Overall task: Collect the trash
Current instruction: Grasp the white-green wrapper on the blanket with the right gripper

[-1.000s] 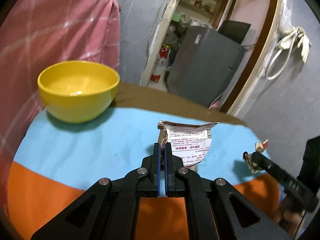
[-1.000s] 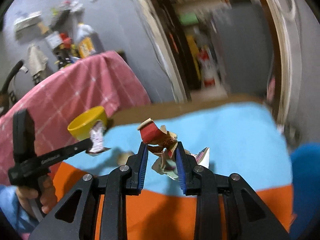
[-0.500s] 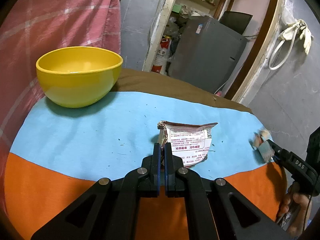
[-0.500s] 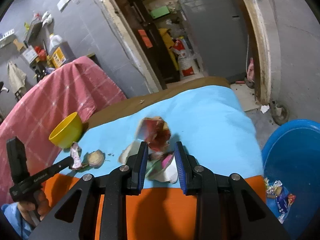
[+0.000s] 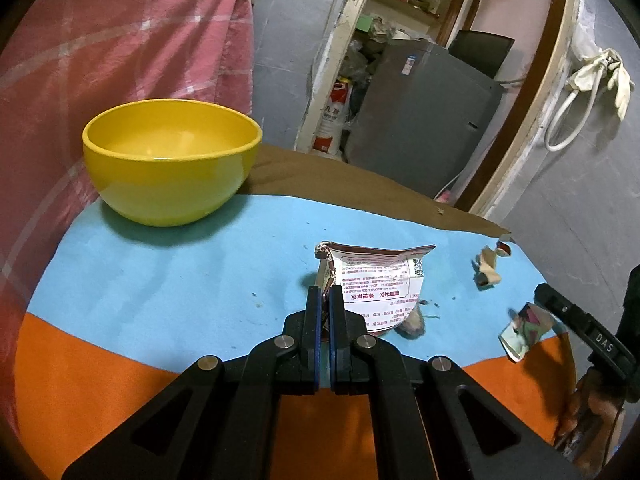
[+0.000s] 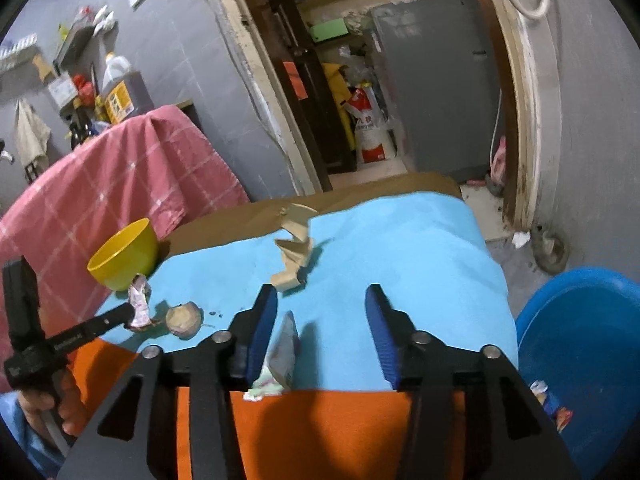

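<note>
Opening, right gripper (image 6: 320, 320) jaws have dropped the crumpled wrapper (image 6: 280, 364); left gripper (image 5: 325, 300) jaws still clamp packet (image 5: 376, 284).

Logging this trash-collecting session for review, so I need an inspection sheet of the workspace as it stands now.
Surface: table under blue and orange cloth.
Job's things: printed wrapper pinched by the left gripper; crumpled wrapper between the right gripper fingers; beige scrap and round lump on the cloth; blue basin beside the table, trash inside.
Clutter: yellow bowl.
Grippers: left shut on the printed wrapper; right's jaws opening.
Cables: white hose on the wall.
Surroundings: pink checked cloth, grey fridge, doorway.
</note>
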Demonstrator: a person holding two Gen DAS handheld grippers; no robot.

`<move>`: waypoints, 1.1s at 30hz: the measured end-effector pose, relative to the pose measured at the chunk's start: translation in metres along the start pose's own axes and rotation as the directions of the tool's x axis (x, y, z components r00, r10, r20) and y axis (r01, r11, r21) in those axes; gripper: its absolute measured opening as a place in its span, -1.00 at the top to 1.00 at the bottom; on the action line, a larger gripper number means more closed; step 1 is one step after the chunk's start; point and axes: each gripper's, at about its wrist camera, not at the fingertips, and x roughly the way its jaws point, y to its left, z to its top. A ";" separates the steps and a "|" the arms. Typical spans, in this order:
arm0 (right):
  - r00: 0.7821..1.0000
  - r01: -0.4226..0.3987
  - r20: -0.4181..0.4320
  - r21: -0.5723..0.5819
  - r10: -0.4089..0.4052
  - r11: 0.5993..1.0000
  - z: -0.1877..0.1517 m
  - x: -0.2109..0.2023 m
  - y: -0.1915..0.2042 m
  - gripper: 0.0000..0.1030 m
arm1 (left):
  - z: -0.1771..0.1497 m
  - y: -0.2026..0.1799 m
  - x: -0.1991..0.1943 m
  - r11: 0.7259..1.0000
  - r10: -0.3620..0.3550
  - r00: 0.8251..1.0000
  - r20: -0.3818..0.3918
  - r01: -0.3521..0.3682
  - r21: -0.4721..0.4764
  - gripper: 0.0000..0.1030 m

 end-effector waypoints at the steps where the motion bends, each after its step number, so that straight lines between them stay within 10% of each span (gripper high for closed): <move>1: 1.000 0.007 0.000 -0.018 -0.007 1.000 0.002 0.002 0.004 0.08 | 0.001 0.003 0.002 1.000 -0.003 1.000 -0.005 0.003 -0.006 0.98; 20: 0.993 0.020 -0.102 -0.285 -0.051 0.958 -0.033 0.009 0.047 -0.32 | -0.002 0.007 0.005 0.999 -0.027 1.000 -0.016 0.027 -0.039 0.98; 27: 0.981 0.092 -0.130 -0.333 -0.143 0.938 -0.037 0.020 0.051 0.31 | -0.003 0.001 0.000 0.999 -0.023 1.000 -0.008 0.022 -0.023 0.98; 33: 0.994 0.065 -0.067 -0.299 -0.089 0.952 -0.037 0.007 0.044 0.37 | -0.002 -0.014 -0.014 0.999 -0.032 0.999 0.028 0.032 0.009 0.98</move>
